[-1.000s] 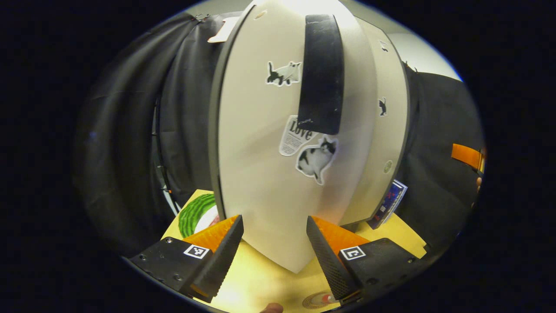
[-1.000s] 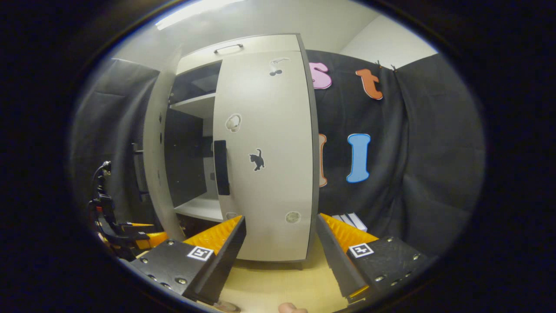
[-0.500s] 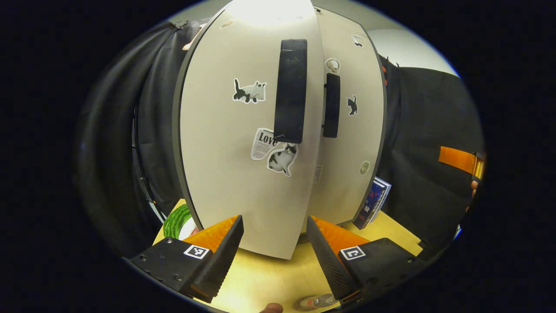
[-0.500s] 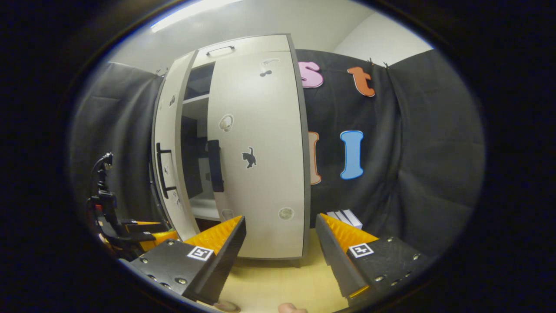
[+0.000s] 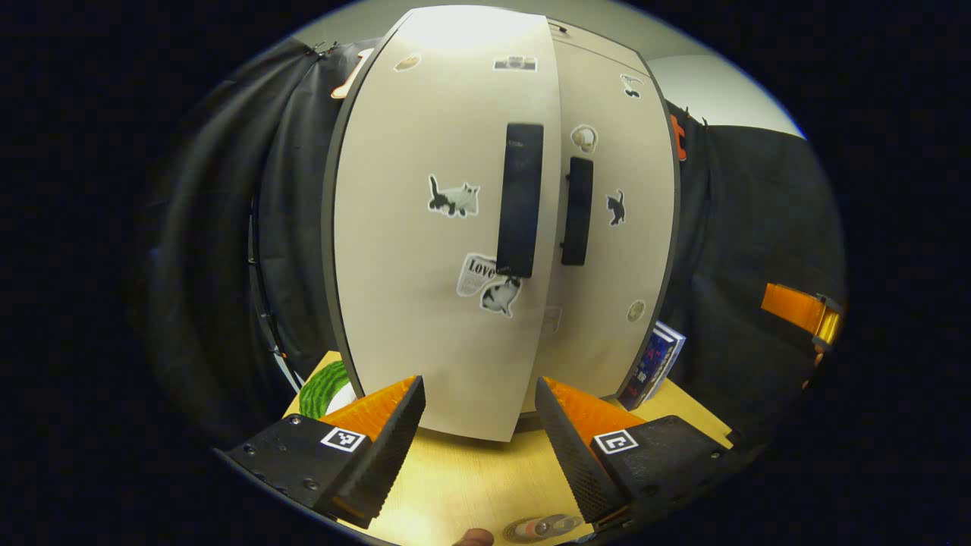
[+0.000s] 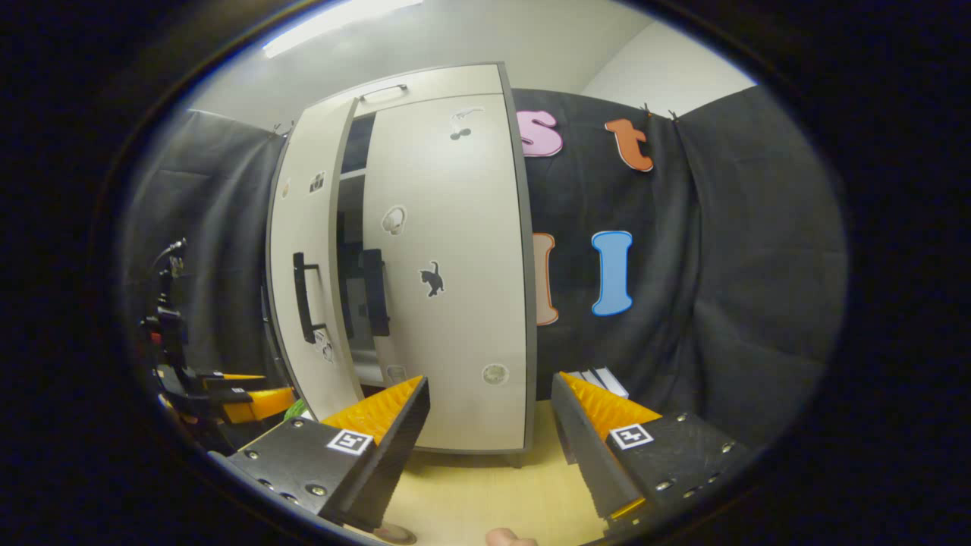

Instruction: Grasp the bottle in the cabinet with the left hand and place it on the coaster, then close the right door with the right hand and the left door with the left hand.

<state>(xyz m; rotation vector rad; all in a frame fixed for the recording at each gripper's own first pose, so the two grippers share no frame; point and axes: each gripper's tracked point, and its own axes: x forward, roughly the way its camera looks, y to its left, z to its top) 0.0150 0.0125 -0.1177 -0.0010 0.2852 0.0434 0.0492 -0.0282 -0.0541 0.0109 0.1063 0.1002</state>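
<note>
the cabinet (image 5: 607,227) stands upright on the tabletop (image 5: 470,485), right door (image 6: 447,265) flush, left door (image 5: 425,250) nearly home — from the right gripper view a thin dark slit remains between the two. that door lies dead ahead of the left tongs (image 5: 478,425), its tall black handle (image 5: 520,199) running vertically just right of their line, so a straight forward push looks enough. both left and right tongs (image 6: 489,425) gape apart, holding nothing. the left ones are nearer. the bottle (image 5: 542,526) sits low by them, seemingly on its coaster.
</note>
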